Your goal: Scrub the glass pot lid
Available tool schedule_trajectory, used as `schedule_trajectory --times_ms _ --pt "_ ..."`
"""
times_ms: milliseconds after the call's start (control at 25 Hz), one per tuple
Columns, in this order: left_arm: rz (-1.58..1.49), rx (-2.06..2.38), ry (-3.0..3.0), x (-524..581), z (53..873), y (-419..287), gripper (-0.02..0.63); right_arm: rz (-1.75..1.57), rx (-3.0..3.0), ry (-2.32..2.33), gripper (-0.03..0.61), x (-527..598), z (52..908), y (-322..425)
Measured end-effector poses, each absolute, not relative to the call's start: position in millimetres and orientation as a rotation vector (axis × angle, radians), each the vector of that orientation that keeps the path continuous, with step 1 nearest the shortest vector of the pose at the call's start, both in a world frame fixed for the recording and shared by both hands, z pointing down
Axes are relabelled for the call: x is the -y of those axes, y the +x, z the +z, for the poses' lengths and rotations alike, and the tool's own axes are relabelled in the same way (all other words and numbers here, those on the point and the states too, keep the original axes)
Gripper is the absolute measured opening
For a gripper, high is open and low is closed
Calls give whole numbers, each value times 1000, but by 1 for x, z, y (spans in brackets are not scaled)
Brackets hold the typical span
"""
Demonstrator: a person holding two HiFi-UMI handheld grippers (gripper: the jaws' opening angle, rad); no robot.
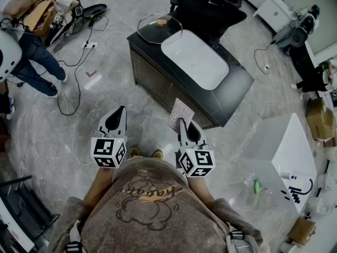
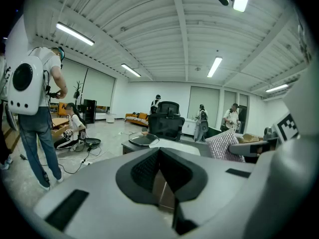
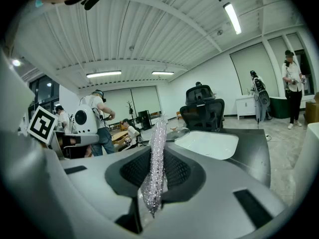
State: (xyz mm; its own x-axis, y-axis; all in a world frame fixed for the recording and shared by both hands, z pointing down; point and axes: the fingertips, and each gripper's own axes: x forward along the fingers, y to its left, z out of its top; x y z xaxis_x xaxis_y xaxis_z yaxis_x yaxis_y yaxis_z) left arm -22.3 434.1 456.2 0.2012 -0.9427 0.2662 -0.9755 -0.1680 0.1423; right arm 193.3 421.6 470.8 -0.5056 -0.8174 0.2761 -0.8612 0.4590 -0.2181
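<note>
Gripping a scrub cloth, right claw hides its base; left claw pressed together.

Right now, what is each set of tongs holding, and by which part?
Right tongs: shut on the silver scrubbing cloth, gripped near its lower end, the rest standing up past them. Left tongs: shut, empty.

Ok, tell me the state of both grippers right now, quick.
Left gripper: closed, nothing between its jaws.
Right gripper: closed on the silvery scrubbing cloth.
</note>
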Motion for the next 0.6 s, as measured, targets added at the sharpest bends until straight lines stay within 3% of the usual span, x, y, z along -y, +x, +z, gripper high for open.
schedule_trajectory --times_ms 600 --pt "187 1747 2227 -426 470 -53 17 497 2607 1474 80 -427 473 154"
